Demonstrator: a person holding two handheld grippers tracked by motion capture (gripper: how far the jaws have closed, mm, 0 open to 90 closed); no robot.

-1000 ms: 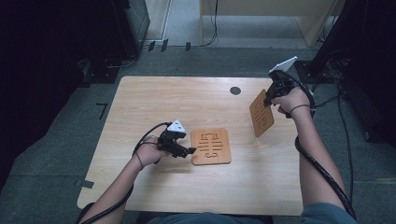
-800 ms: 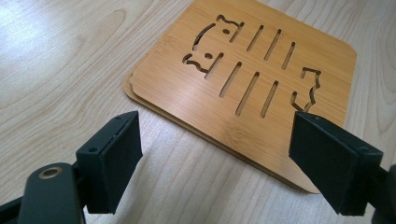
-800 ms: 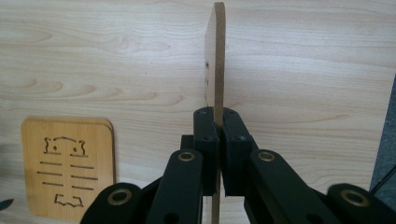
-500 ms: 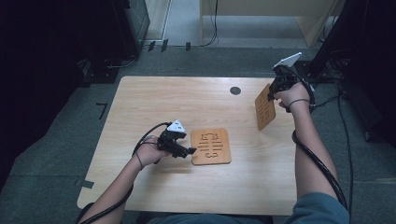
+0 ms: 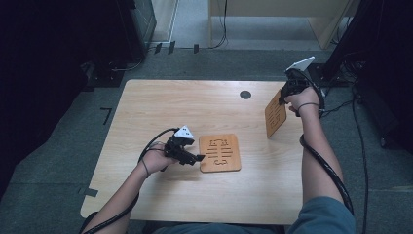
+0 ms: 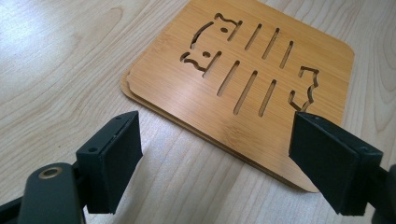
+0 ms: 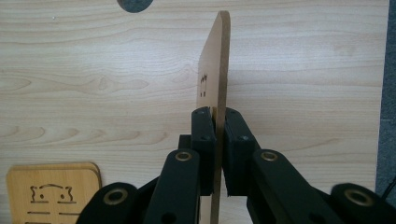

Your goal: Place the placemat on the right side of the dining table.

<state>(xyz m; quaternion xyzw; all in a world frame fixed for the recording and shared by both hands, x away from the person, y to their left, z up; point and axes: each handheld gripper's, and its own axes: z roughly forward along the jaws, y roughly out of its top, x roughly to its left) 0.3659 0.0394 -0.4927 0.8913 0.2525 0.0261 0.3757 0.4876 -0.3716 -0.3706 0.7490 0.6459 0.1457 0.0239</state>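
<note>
- Pinching a thin wooden board (image 7: pixel 215 60) edge-on, my right tool (image 7: pixel 218 140) has both jaws pressed against the board's two faces, and the board stands upright in my right gripper view.
- From the high view that same board (image 5: pixel 275 117) hangs from my right tool (image 5: pixel 287 95) over the far right part of the surface (image 5: pixel 160 105), its cut-out slots facing the camera, a face my right gripper view does not give me.
- My left tool (image 6: pixel 217 163) is spread wide, jaws apart on either side of the near edge of the flat boards (image 6: pixel 247 79), touching nothing.
- My left gripper view shows the flat boards as a stack, one edge peeking out under another; the high view shows the stack (image 5: pixel 220 153) as a single square just beside my left tool (image 5: pixel 192 157), near the middle of the surface.
- The boards are light bamboo with rounded corners, cut through with long slots and a small animal head and tail.
- A dark round hole (image 5: pixel 245 94) sits in the surface near its far edge, left of my right hand.
- Grey floor (image 5: pixel 58 146) surrounds the surface; cables (image 5: pixel 341 105) trail off to the right.
</note>
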